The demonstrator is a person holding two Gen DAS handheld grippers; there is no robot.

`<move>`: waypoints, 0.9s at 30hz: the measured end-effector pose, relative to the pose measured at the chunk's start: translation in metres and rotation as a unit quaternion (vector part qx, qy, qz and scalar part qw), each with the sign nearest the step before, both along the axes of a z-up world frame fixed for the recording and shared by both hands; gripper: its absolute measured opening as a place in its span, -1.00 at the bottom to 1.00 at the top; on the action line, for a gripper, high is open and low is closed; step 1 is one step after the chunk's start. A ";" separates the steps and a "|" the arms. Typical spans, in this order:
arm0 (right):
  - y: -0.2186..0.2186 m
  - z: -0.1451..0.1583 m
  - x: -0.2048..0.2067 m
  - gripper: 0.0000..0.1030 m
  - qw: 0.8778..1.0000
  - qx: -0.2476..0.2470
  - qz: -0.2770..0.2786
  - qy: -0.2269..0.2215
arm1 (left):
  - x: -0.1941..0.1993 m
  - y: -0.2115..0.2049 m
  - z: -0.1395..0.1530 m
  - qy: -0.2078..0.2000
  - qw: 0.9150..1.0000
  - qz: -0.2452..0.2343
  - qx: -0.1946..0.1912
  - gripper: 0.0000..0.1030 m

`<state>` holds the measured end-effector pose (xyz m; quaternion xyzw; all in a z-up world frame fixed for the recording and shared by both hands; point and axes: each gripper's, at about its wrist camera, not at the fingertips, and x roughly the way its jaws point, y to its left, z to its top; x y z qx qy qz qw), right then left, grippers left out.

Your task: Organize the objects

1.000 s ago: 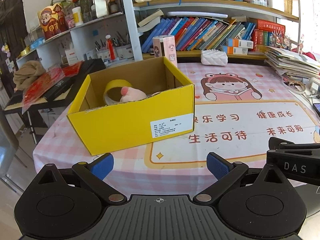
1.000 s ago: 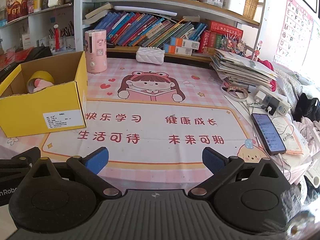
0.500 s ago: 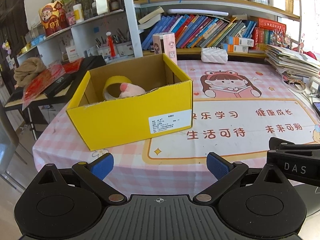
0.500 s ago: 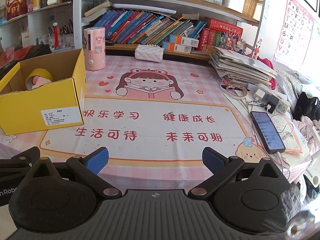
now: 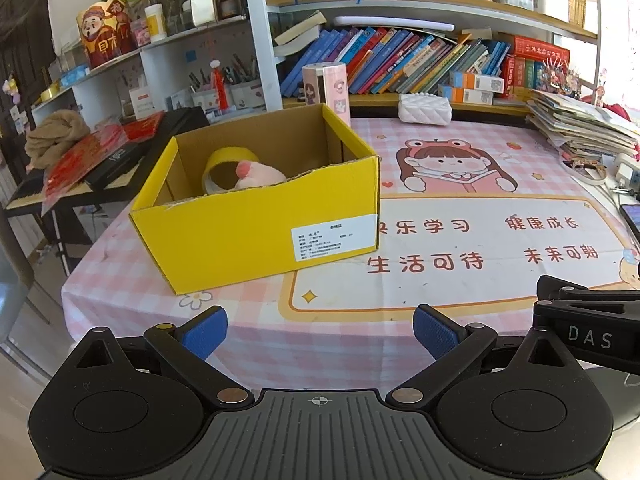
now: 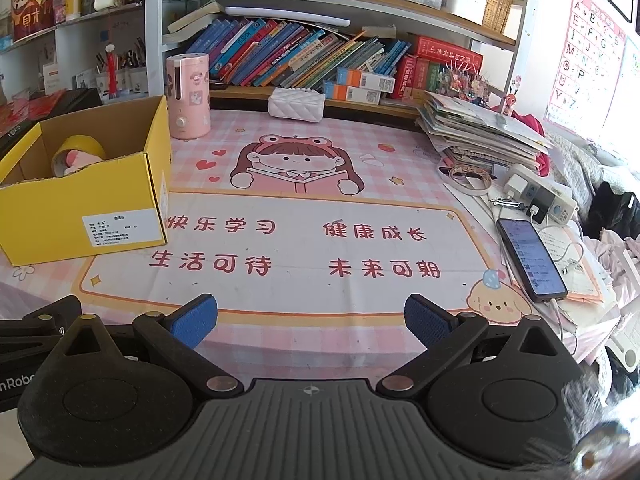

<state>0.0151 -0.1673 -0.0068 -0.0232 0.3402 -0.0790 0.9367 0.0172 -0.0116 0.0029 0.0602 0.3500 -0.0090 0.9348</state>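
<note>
The yellow cardboard box (image 5: pixel 256 216) stands open-topped on the left part of the surface (image 5: pixel 460 208), resting partly on the pink checked cloth and partly on the printed mat (image 6: pixel 312 240). A white label (image 5: pixel 334 242) is fixed to its near wall, toward the right corner. Inside the box, a roll of yellow tape (image 5: pixel 224 162) stands on edge, and a pink plush toy (image 5: pixel 256 174) lies against it on the right; the near wall hides the lower part of both items.

Just beyond the far right corner of the box stands a pink cylindrical appliance (image 6: pixel 188 96), upright. Farther right along the far edge lies a white quilted pouch (image 6: pixel 296 104). A stack of papers and books (image 6: pixel 480 132) occupies the far right of the surface, with a roll of white tape (image 6: pixel 466 178) and a power strip (image 6: pixel 540 196) nearer. A phone (image 6: pixel 530 260) lies screen up at the right edge, with a cable plugged in. Shelves of books (image 6: pixel 300 52) line the wall behind.

The left tool (image 5: pixel 319 332) is held off the near edge of the surface, fingers spread wide apart, nothing between them. The right tool (image 6: pixel 310 320) is in the same condition: fingers apart, empty, near the front edge of the mat. Both are well apart from the box.
</note>
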 end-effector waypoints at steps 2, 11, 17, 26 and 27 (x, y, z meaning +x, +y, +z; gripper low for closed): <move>-0.001 -0.001 -0.003 0.96 1.000 0.000 -0.002 -0.001 | 0.000 -0.001 0.000 0.000 1.000 -0.001 -0.001 0.95; 0.000 0.003 -0.004 0.96 1.000 -0.003 -0.005 -0.003 | 0.001 -0.001 0.001 0.000 1.000 -0.003 -0.006 0.95; 0.000 0.003 -0.005 0.96 1.000 -0.003 -0.005 -0.004 | 0.001 0.000 0.002 -0.004 1.000 -0.007 -0.012 0.95; 0.000 0.005 -0.003 0.96 1.000 -0.002 -0.006 -0.004 | 0.003 0.000 0.001 -0.002 1.000 -0.006 -0.016 0.95; 0.000 0.005 -0.003 0.96 1.000 -0.002 -0.006 -0.003 | 0.003 0.000 0.001 0.000 1.000 -0.006 -0.016 0.95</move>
